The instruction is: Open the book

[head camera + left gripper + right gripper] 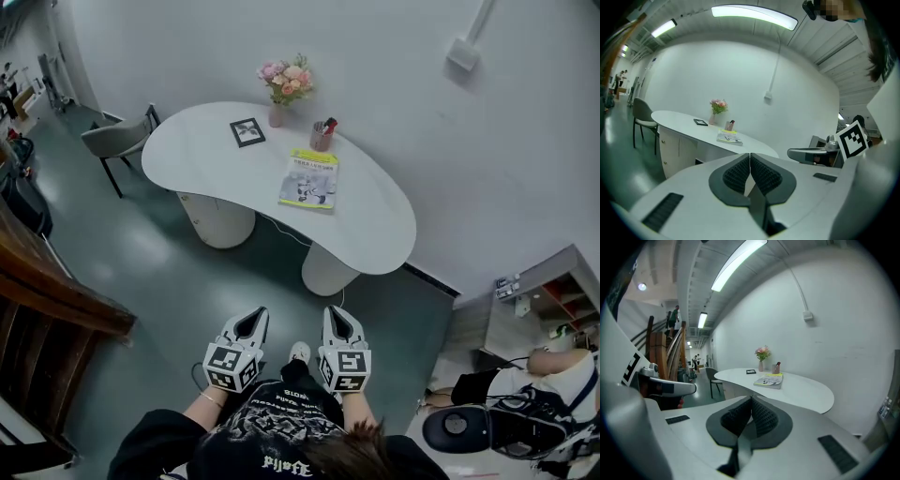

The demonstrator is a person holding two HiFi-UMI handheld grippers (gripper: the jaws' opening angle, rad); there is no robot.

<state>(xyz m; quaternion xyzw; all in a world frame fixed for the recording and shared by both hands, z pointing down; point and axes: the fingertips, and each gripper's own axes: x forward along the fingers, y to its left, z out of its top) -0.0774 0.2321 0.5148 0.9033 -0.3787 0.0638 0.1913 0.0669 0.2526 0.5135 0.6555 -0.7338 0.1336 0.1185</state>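
Observation:
A closed book (309, 178) with a white and yellow-green cover lies flat on the white curved table (375, 234), near its far edge. In the gripper views the book (730, 137) (768, 380) looks small and far ahead. My left gripper (251, 324) and right gripper (341, 322) hang side by side over the floor, well short of the table's near edge. Both point toward the table. Each has its jaws shut with nothing between them, as seen at the left gripper (750, 156) and the right gripper (751, 401).
On the table stand a vase of pink flowers (286, 86), a pen cup (322, 136) and a black-framed square marker (247, 132). A grey chair (117, 141) sits at the table's left end. Wooden stairs (47, 309) rise at left; a seated person (539, 394) is at right.

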